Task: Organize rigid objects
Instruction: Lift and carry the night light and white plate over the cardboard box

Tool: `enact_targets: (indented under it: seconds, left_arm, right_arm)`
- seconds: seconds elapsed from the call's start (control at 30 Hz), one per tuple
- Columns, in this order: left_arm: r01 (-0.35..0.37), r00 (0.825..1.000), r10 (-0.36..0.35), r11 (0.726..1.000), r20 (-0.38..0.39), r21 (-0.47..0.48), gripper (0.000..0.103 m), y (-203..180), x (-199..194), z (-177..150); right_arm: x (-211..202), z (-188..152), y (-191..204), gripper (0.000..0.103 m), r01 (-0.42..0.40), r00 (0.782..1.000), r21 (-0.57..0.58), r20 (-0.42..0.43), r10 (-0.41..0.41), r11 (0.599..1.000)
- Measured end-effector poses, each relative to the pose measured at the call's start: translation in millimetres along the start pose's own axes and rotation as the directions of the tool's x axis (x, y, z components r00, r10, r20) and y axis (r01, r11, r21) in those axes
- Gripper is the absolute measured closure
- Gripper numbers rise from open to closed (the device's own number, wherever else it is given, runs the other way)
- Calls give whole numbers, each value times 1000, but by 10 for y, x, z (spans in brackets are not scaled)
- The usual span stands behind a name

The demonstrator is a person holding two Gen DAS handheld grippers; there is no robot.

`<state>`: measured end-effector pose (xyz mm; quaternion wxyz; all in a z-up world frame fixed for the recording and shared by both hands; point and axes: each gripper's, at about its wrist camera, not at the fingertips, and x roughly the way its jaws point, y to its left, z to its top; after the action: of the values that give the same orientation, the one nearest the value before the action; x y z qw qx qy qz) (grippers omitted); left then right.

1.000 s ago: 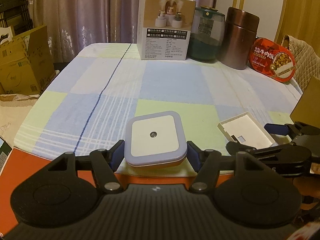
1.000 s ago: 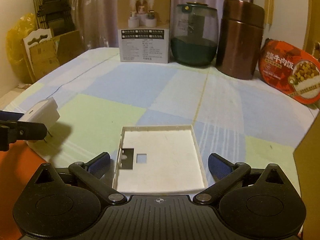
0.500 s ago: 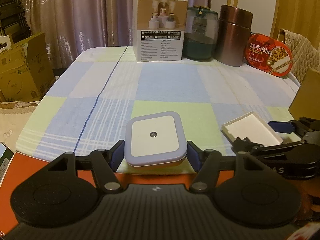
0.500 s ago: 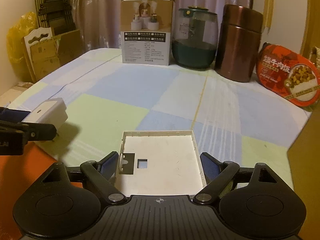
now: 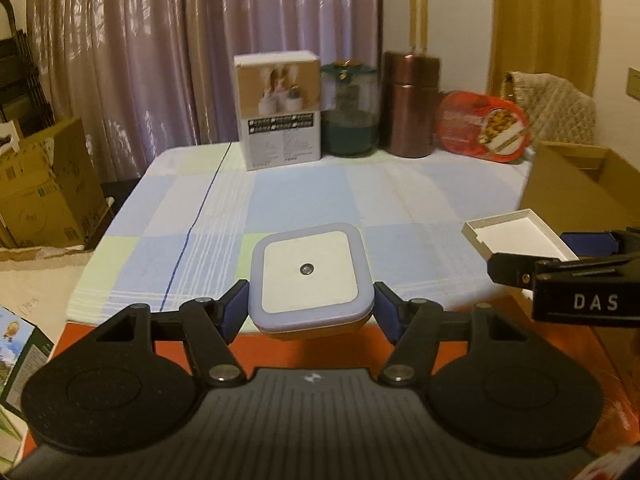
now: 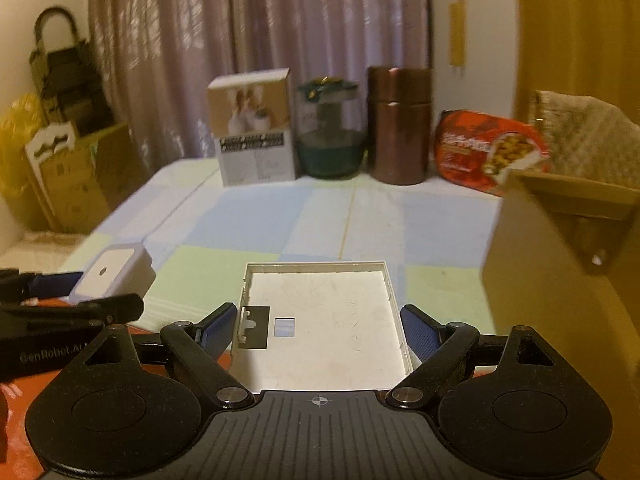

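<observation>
Left wrist view: a square night light (image 5: 310, 276) with a lilac rim was gripped by its two sides between the blue pads of the left gripper (image 5: 310, 314), held clear above the near edge of a checked tablecloth (image 5: 360, 192). To the right, a shallow white tray (image 5: 520, 238) was seen in the right gripper (image 5: 576, 252). At the table's far end stood a printed carton (image 5: 279, 110), a green jar (image 5: 349, 110), a copper canister (image 5: 410, 104) and a red food tub (image 5: 482, 128). A cardboard box (image 5: 580, 188) stood open at right.

Right wrist view: the tray (image 6: 324, 320), open side up, was clasped at its two side walls between the right gripper's (image 6: 318, 330) widely spread fingers, raised off the cloth (image 6: 280, 208). The night light (image 6: 114, 274) was seen at left in the left gripper (image 6: 76, 292).
</observation>
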<state>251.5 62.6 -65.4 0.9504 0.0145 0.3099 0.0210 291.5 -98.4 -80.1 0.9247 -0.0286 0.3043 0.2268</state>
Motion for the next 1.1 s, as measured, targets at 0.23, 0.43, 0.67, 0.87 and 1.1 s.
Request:
enact_targets:
  seconds: [0.23,0.43,0.67,0.87,1.1]
  left_arm:
    - [30,1000,-30,1000,-8,-9,42,-216,-641,-105]
    - [34,999,-34,999,-17,-14,42,-355,-1111,-213]
    - [27,1000,-28,999,-13,-19,42,-441,-1528,-298]
    - [26,1000,-27,1000,-3,-15,42,-464,-1735,-324]
    - [24,1000,-24,1000,5,-19,42,-451,-1864,-350]
  right_arm:
    - [-746,-66,-6,19,9,1000,8,29,-9,1000]
    - [-1334,-169,-19,19,4,999,34,41,-6,999]
    - [-1821,-235,-20,19,-6,998,66,55,3,998]
    - [-2086,-260,13,19,-15,997,74,72,9,997]
    - [-2209,-288,66,19,-24,997,69,75,19,997]
